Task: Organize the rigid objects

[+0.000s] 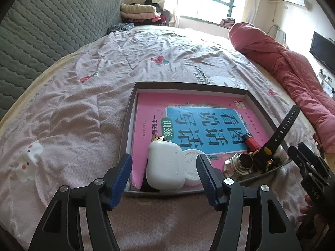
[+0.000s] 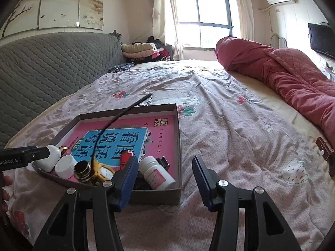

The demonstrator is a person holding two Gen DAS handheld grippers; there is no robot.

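A shallow grey box [image 1: 128,125] lies on the bed with a pink and blue book [image 1: 188,108] flat inside it. At its near end lie a white earbud case [image 1: 164,165], a white round cap [image 1: 191,163], a metal socket [image 1: 240,163], a red lighter [image 1: 251,142] and a yellow watch with a black strap [image 1: 280,129]. My left gripper [image 1: 164,160] stands open around the earbud case, pads apart from it. My right gripper [image 2: 165,163] is open at the box's near right corner, beside a white bottle [image 2: 156,175] lying in the box [image 2: 178,138].
A white toy figure [image 1: 29,161] lies on the pink quilt to the left of the box. A small brown box [image 2: 324,148] sits at the bed's right edge. A rolled red blanket [image 2: 282,77] runs along the right, a grey headboard [image 2: 52,62] along the left.
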